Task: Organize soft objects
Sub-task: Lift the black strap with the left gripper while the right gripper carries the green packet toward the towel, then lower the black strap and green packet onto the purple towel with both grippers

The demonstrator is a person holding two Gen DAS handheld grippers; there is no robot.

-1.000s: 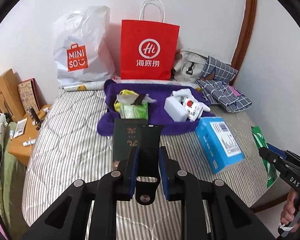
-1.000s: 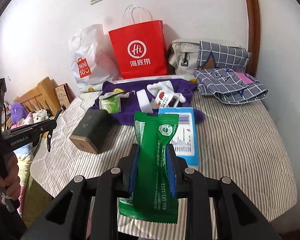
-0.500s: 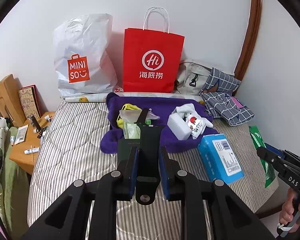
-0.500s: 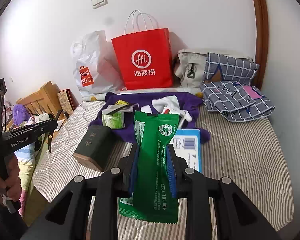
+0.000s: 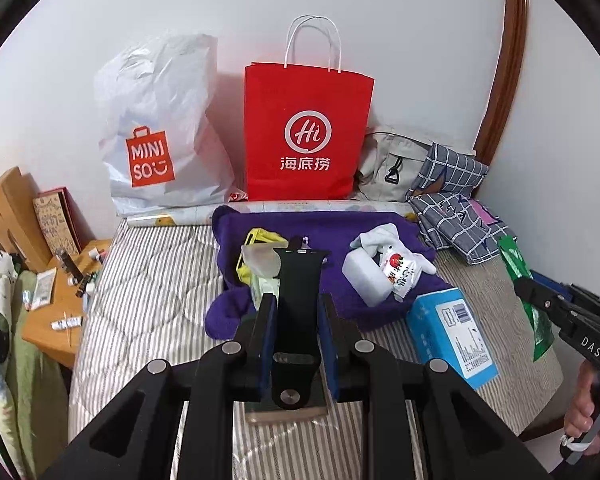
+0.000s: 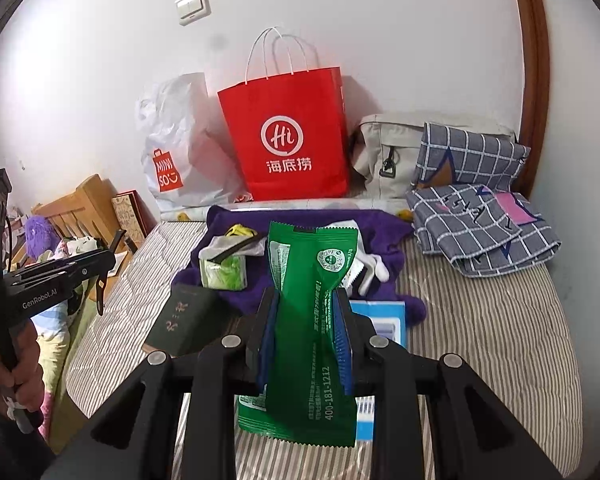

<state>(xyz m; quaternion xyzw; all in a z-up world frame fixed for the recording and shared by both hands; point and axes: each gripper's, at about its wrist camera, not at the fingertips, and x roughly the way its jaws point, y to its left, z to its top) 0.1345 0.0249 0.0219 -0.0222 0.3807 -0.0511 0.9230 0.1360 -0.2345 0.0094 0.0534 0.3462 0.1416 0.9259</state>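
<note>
My left gripper is shut on a black watch strap that stands upright between its blue pads, held above the striped bed. My right gripper is shut on a green snack packet, also upright. On a purple towel at the back lie a yellow-green pack, a white block and white socks with a small red-and-white packet. The right gripper shows at the right edge of the left wrist view, the left gripper at the left edge of the right wrist view.
A red paper bag and a white Miniso bag lean on the wall, beside a beige bag and folded checked cloth. A blue box and a dark green box lie on the bed. A wooden bedside table stands left.
Both grippers rose and drew back from the bed with their loads; the towel pile and bags sit lower and farther in each view. The dark green box is mostly hidden under the left gripper.
</note>
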